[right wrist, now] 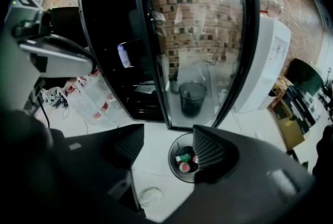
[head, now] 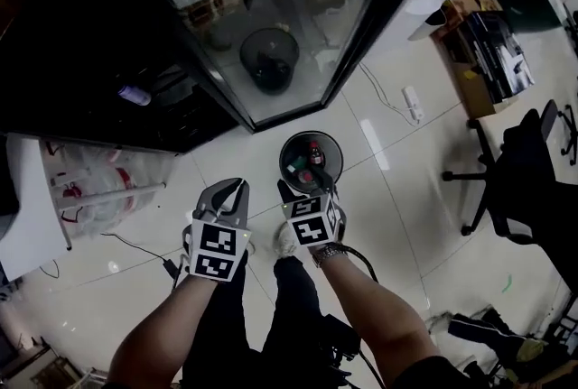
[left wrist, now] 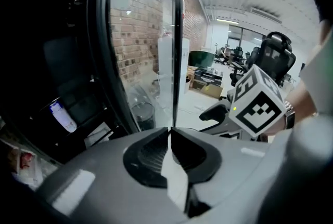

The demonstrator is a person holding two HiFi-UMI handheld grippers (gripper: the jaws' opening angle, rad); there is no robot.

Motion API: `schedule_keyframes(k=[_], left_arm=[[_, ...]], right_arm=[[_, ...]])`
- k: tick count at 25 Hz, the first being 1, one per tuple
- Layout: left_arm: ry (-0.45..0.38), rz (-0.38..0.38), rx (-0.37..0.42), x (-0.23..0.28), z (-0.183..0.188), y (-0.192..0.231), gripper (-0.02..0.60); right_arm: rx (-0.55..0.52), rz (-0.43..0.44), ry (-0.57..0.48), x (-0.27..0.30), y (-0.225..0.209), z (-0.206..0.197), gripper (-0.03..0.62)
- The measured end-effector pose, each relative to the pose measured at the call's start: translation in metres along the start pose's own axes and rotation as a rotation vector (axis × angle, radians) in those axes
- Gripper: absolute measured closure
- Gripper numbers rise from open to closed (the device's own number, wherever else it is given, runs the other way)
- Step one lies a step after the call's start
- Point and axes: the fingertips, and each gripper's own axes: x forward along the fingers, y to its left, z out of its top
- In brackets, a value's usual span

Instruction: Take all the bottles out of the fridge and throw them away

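One bottle (head: pixel 134 95) stands on a dark shelf in the fridge (head: pixel 181 112). It looks small, light and hard, maybe slippery, so grab it round the middle. More bottles (head: pixel 314 152) lie in the bin (head: pixel 283 152) on the floor. The left hand-held gripper (left wrist: pixel 170 132) is closed on nothing. The right hand-held gripper (right wrist: pixel 169 147) is wide open and empty. Only its view and the head view show inside the bin.

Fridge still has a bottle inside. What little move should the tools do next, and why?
Probably swing the right tool toward the fridge shelf. Its jaws are open and empty above the bin, which already holds bottles, while one bottle is left inside the open fridge.
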Motion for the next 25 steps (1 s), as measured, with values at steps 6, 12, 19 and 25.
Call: schedule_keyframes(k=[6, 12, 19, 25], left_arm=[[-0.046, 0.112, -0.084, -0.048, -0.012, 0.061, 0.578], [-0.075, 0.212, -0.158, -0.088, -0.030, 0.116, 0.577], [-0.100, 0.278, -0.216, -0.119, -0.050, 0.165, 0.577], [-0.103, 0.314, -0.253, -0.142, -0.067, 0.197, 0.577]], right_arm=[[-0.119, 0.061, -0.045, 0.008, 0.062, 0.053, 0.299], [-0.228, 0.127, -0.087, 0.025, 0.125, 0.102, 0.299], [-0.306, 0.166, -0.120, 0.047, 0.179, 0.149, 0.299], [-0.336, 0.173, -0.152, 0.069, 0.215, 0.190, 0.299]])
